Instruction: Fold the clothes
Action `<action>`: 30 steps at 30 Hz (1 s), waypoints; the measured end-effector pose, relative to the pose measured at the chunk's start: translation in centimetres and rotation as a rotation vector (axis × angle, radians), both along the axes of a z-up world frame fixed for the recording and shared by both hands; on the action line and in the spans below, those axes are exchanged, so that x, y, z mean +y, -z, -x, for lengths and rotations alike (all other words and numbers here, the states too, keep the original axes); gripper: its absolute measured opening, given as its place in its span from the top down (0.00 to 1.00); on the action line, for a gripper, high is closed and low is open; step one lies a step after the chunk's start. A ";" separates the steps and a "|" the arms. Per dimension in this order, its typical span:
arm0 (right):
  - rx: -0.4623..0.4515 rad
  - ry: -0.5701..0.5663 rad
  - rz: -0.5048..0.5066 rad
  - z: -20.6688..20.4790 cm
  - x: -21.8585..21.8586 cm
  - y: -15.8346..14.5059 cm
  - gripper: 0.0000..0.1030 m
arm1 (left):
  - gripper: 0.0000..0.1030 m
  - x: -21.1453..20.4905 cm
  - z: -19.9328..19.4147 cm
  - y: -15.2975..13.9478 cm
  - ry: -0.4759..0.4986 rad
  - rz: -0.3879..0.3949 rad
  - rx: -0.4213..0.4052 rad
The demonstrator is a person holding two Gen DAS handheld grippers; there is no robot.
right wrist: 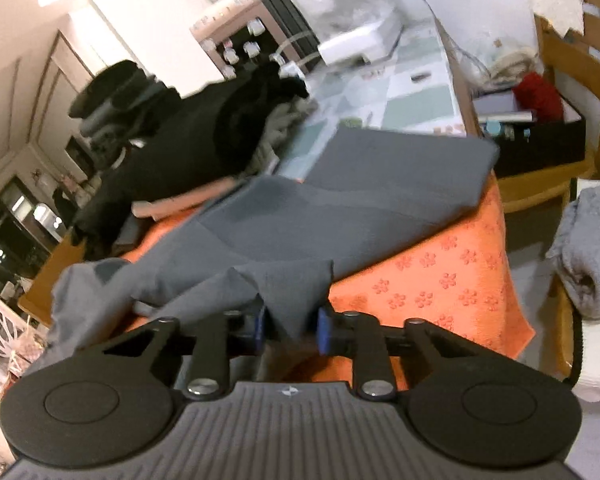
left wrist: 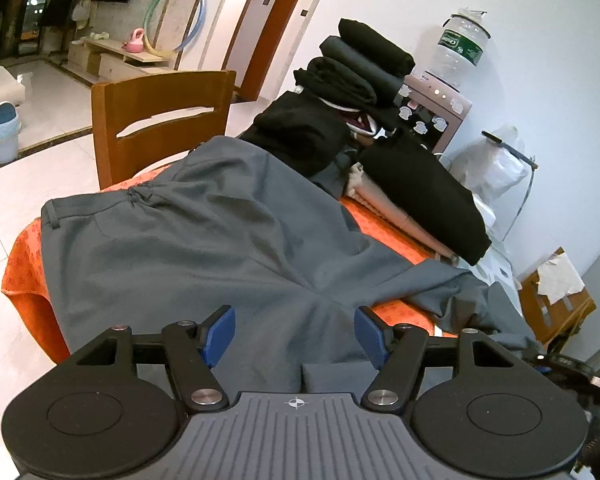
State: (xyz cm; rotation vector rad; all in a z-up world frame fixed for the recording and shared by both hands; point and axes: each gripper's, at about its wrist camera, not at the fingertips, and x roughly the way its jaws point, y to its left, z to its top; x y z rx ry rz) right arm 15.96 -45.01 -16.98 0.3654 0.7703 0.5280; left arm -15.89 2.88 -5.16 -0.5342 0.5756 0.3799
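Grey trousers (left wrist: 204, 240): spread on desk (right wrist: 440, 280). Left gripper (left wrist: 295, 334) jaws wide, empty. Right gripper (right wrist: 290, 328) pinches the fabric edge thinly; risk: slipping free, dragging folded black stack (left wrist: 420, 188).

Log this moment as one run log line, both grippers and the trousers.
left gripper: open, over grey trousers | right gripper: shut on grey trousers, pinching a fold | trousers spread on orange cloth | fold not finished

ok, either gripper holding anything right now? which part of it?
The right gripper pinches a bunched fold of the grey trousers near a leg end. The left gripper is open over the trousers, holding nothing.
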 end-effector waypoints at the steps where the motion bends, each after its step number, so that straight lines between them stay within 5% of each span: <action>1: -0.007 0.010 0.004 0.6 -0.3 -0.7 0.77 | 0.34 0.1 -0.2 0.2 0.002 0.004 0.003; 7: -0.048 0.074 0.033 4.0 -2.5 -5.3 0.81 | 0.34 0.4 -1.9 1.4 0.042 0.024 0.003; 17: -0.034 0.386 0.249 15.5 -14.0 -13.4 0.82 | 0.34 -1.7 -7.3 2.3 0.161 0.098 -0.052; 23: 0.046 0.516 0.332 22.9 -18.6 -14.9 0.82 | 0.34 -4.2 -9.8 2.4 0.285 0.129 -0.070; 30: 0.136 0.572 0.375 28.7 -18.8 -14.1 0.79 | 0.34 -5.8 -11.7 3.1 0.403 0.120 -0.043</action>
